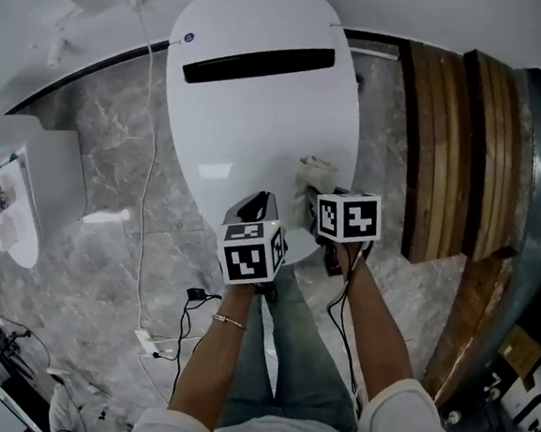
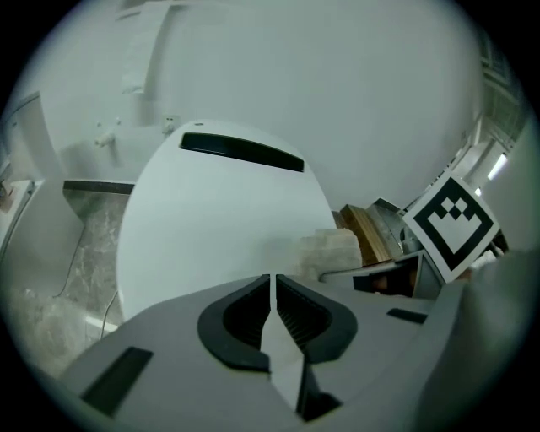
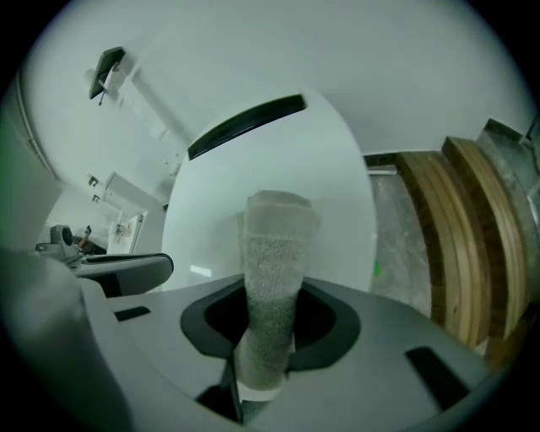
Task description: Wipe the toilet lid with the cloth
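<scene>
Over the near right edge of the toilet lid (image 1: 260, 115), the cloth (image 3: 274, 253) is clamped in the right gripper (image 3: 270, 325); the left gripper (image 2: 272, 316) is shut on nothing, just beside. Ideally the cloth is pressed flat and drawn across in overlapping strokes.

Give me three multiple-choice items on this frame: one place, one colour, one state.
1. In the head view, relative to the toilet lid, the wooden planks stand: A left; B right; C on top.
2. The toilet lid is: A white; B black; C brown.
3. The right gripper is: A open, empty; B shut on the cloth; C shut, empty.
Answers: 1 B, the planks lean past the lid's right edge. 2 A, its whole top is white. 3 B, the right gripper view shows the cloth clamped.
</scene>
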The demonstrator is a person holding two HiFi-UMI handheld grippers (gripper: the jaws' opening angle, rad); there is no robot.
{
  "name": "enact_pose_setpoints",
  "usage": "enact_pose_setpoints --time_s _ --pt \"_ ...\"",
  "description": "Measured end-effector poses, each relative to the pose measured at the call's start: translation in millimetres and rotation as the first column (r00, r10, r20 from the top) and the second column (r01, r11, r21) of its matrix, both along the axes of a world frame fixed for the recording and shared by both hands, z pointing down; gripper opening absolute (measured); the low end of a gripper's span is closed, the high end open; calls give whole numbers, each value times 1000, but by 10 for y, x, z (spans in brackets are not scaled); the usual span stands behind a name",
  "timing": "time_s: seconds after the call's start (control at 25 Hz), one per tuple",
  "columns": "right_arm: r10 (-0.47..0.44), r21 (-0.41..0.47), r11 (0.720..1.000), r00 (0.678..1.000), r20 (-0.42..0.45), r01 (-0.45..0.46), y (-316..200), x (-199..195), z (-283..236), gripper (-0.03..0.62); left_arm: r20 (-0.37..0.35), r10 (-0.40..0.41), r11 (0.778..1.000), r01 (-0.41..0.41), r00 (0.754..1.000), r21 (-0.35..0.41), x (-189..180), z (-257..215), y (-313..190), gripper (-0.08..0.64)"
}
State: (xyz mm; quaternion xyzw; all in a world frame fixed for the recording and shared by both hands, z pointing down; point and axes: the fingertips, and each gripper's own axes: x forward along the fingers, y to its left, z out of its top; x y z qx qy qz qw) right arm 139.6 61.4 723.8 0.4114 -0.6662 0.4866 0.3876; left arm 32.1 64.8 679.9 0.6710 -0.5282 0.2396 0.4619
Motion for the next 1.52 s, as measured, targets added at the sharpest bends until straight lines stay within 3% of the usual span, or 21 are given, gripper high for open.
enact_pose_setpoints --time_s 0.2,0.32,0.44,0.56,0.68,0.92,1.08,1.28,1.52 --pt "94 6 996 993 -64 -94 40 724 62 103 -31 112 994 -112 993 -8 616 68 -44 35" --pt "96 14 995 992 -78 -95 41 793 54 103 -40 138 990 -138 990 -10 766 86 -32 35" --pt "74 37 997 994 -80 -72 50 683 -33 101 -29 125 992 -125 992 -7 671 82 -3 35" --pt "23 44 999 999 -37 -22 127 367 -113 101 0 59 998 -59 998 -13 325 61 77 35" --pt "-73 23 997 997 34 72 338 -196 -98 103 41 -45 999 47 998 -29 -214 44 232 35" --pt "-262 -16 963 954 146 267 995 -1424 -33 103 118 -241 967 249 963 -56 -1265 34 700 35" --pt "-302 -54 948 941 153 313 1248 -1723 139 103 141 -289 950 301 947 -78 -1514 123 956 35" --pt "-240 -93 963 960 141 255 1355 -1342 223 103 113 -255 956 268 960 -123 -1251 269 1110 35" --pt "-122 -101 987 992 37 126 1226 -277 202 103 29 -82 987 85 996 -139 -338 302 910 35"
